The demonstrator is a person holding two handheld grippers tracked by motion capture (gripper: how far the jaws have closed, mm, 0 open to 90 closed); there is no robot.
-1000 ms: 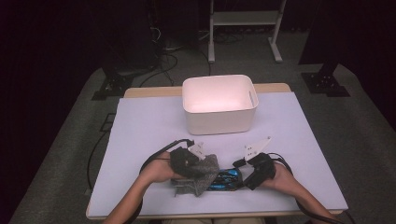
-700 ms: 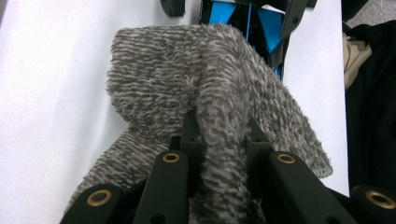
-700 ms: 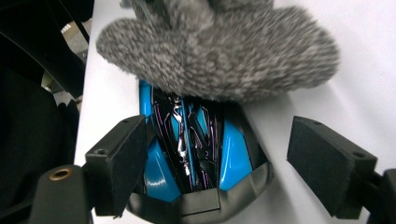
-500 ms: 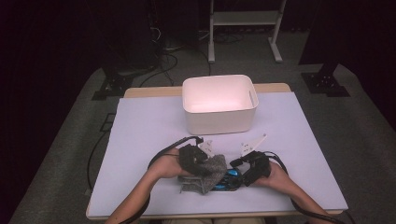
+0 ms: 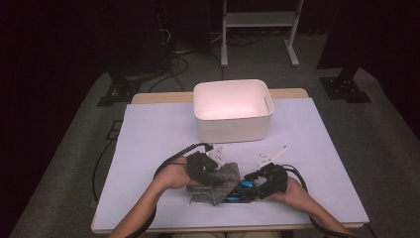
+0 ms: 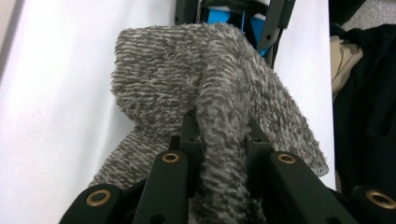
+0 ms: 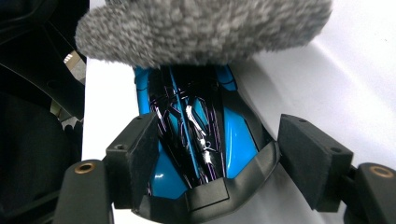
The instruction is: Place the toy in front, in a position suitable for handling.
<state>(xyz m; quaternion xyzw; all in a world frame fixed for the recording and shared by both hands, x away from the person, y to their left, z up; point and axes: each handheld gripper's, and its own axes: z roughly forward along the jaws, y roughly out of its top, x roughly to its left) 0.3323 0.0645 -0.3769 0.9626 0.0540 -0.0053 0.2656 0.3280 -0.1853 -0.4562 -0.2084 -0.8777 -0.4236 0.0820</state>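
At the lower centre of the high view, the grey cloth (image 5: 218, 181) is pinched by the left gripper (image 6: 219, 140), held draped over the blue toy car (image 7: 196, 135), apparently for wiping. The right gripper (image 7: 219, 154) straddles the car, jaws just closing, pads not yet pressing.

cloth (image 6: 210, 88): fuzzy grey knit | toy car (image 7: 196, 135): glossy blue plastic

Dim room, grey carpet (image 5: 74, 163), perhaps.
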